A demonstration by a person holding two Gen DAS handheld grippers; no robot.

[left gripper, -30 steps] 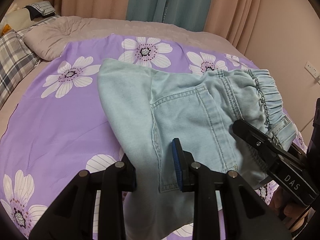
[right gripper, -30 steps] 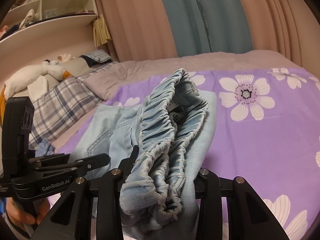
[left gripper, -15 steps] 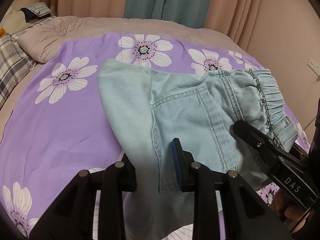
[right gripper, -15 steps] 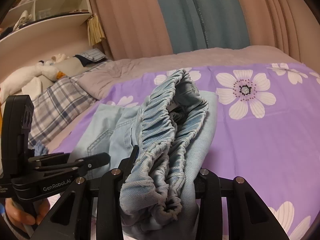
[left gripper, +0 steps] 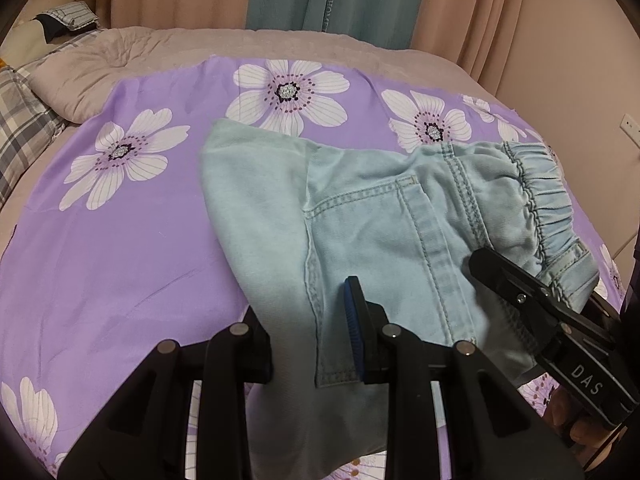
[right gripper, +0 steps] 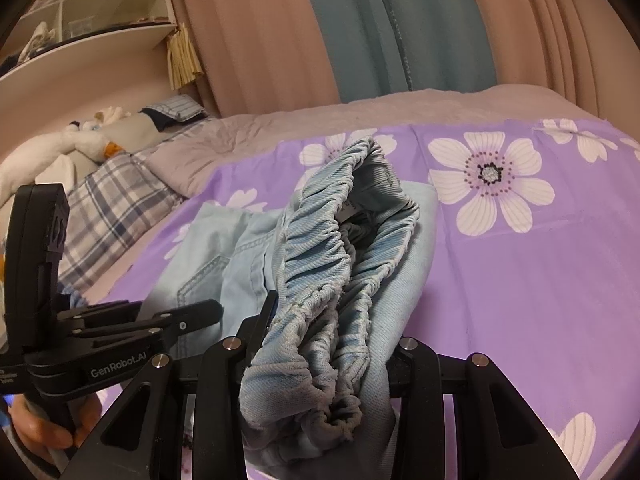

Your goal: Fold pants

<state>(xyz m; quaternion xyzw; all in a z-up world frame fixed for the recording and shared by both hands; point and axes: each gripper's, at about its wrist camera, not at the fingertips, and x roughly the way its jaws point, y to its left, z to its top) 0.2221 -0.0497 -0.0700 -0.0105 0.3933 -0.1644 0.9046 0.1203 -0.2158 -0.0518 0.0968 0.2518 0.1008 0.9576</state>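
Light blue denim pants (left gripper: 360, 216) are folded and held over the purple flowered sheet (left gripper: 120, 248). My left gripper (left gripper: 308, 320) is shut on the folded leg edge near the back pocket. My right gripper (right gripper: 332, 344) is shut on the bunched elastic waistband (right gripper: 332, 248). The right gripper also shows in the left wrist view (left gripper: 532, 300), at the waistband end. The left gripper shows in the right wrist view (right gripper: 160, 320), beside the pocket side. The far fold of the pants rests on the sheet.
The bed carries a grey quilt (left gripper: 120, 60) and a plaid pillow (right gripper: 112, 208) at the left. Pink and teal curtains (right gripper: 380, 28) hang behind. A shelf unit (right gripper: 80, 32) and soft toys (right gripper: 60, 156) stand at the far left. A wall socket (left gripper: 630, 124) is at the right.
Both grippers have kept their hold on the pants. The views have shifted slightly toward the far side of the bed, and the pants have moved with them.
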